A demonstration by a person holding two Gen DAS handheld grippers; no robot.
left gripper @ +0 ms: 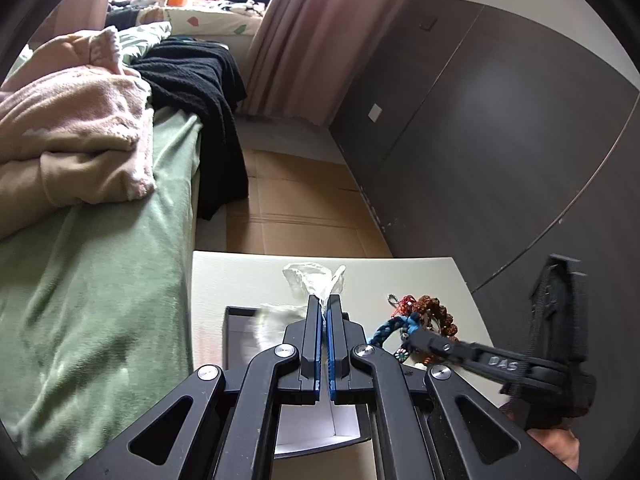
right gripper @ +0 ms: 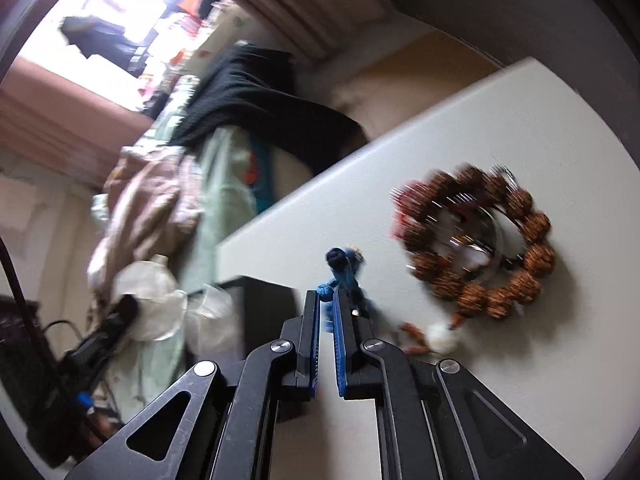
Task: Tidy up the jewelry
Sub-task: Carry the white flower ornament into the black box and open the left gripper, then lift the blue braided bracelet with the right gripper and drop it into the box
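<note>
My left gripper is shut on a white sheer pouch, held above the dark open box on the white table. My right gripper is shut on a blue braided cord bracelet; it also shows in the left wrist view, held by the right gripper. A brown bead bracelet lies on the table to the right, ringed around a shiny metal piece. It shows in the left wrist view with red and flower-shaped pieces beside it.
A bed with a green sheet, pink blanket and black cloth lies left of the table. Flattened cardboard covers the floor beyond. A dark wardrobe stands on the right.
</note>
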